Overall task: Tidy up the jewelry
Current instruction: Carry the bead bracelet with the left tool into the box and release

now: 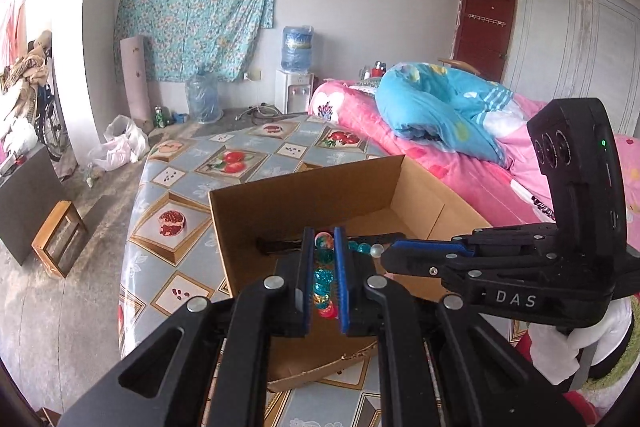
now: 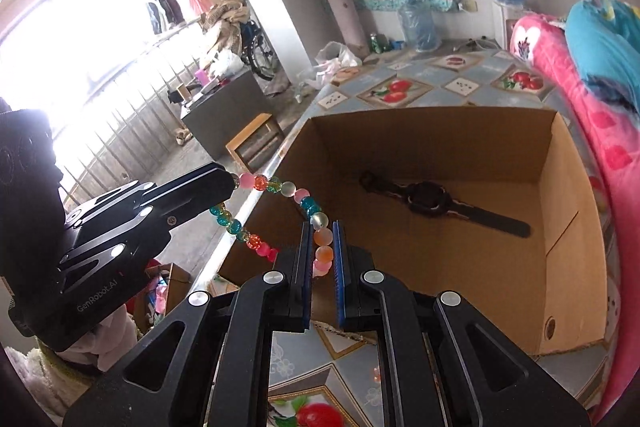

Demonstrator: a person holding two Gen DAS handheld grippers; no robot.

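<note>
Both the left gripper (image 1: 324, 275) and the right gripper (image 2: 322, 251) have narrow jaws pinching the bead bracelet (image 2: 280, 187), stretched between them at the cardboard box's (image 2: 440, 131) 9 o'clock rim, probably for lowering it beside the watch (image 2: 432, 203).

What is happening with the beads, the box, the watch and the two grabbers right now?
Bead bracelet: held up in the air, stretched between both grippers, outside the box.
Left gripper: shut on the bracelet.
Right gripper: shut on the bracelet.
Cardboard box: open, standing on the table.
Watch: lying flat on the box floor, strap spread out.
Table: covered with a fruit-pattern cloth.
</note>
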